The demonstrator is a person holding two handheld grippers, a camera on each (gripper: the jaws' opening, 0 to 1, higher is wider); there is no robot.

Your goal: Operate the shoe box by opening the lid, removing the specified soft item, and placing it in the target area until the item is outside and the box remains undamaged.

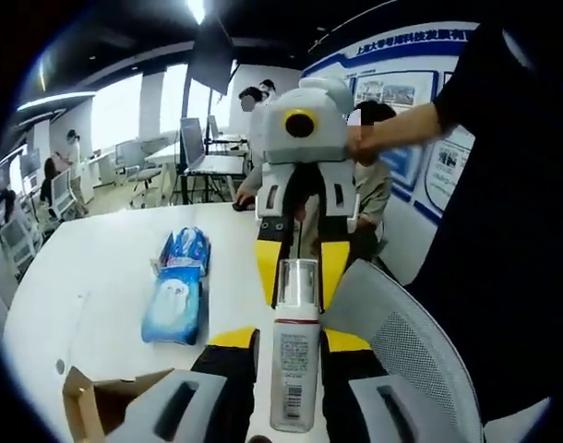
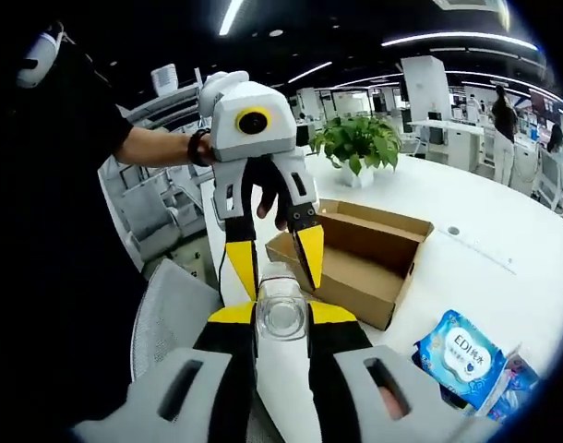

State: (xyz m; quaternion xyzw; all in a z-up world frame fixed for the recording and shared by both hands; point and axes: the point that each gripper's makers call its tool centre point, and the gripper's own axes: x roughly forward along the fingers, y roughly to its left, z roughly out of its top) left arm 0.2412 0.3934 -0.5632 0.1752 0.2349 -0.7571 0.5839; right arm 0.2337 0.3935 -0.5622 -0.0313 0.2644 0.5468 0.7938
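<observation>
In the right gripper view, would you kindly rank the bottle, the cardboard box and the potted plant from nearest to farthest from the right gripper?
1. Bottle, between the right gripper's jaws.
2. Cardboard box, open, beyond on the right.
3. Potted plant, behind the box.

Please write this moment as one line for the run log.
left claw: shut on white bottle | right claw: shut on same bottle | shoe box: open on table | wet wipes pack: on table, outside box
</observation>
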